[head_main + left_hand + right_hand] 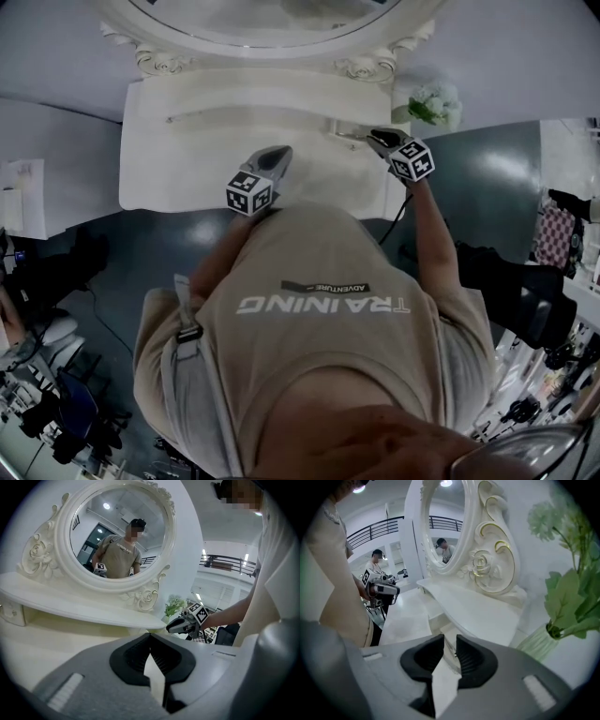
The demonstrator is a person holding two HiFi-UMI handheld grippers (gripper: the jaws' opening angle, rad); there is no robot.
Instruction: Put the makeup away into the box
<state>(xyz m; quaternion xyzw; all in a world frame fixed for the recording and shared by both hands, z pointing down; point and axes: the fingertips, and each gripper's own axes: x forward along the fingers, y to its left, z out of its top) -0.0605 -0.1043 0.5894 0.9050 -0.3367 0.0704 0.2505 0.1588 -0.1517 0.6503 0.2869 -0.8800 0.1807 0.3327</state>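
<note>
No makeup item or box shows in any view. My left gripper hovers over the front of the white vanity table. In the left gripper view its jaws meet at the tips with nothing between them. My right gripper is held at the table's right end, beside a small handle on the raised drawer unit. Its jaws stand a narrow gap apart and point down at that unit. Only a thin edge of the unit shows through the gap, and the pads press on nothing.
An ornate oval mirror rises behind a narrow white shelf. A vase of pale green flowers stands at the table's back right corner, close to the right gripper. Grey floor surrounds the table, with clutter at the far right.
</note>
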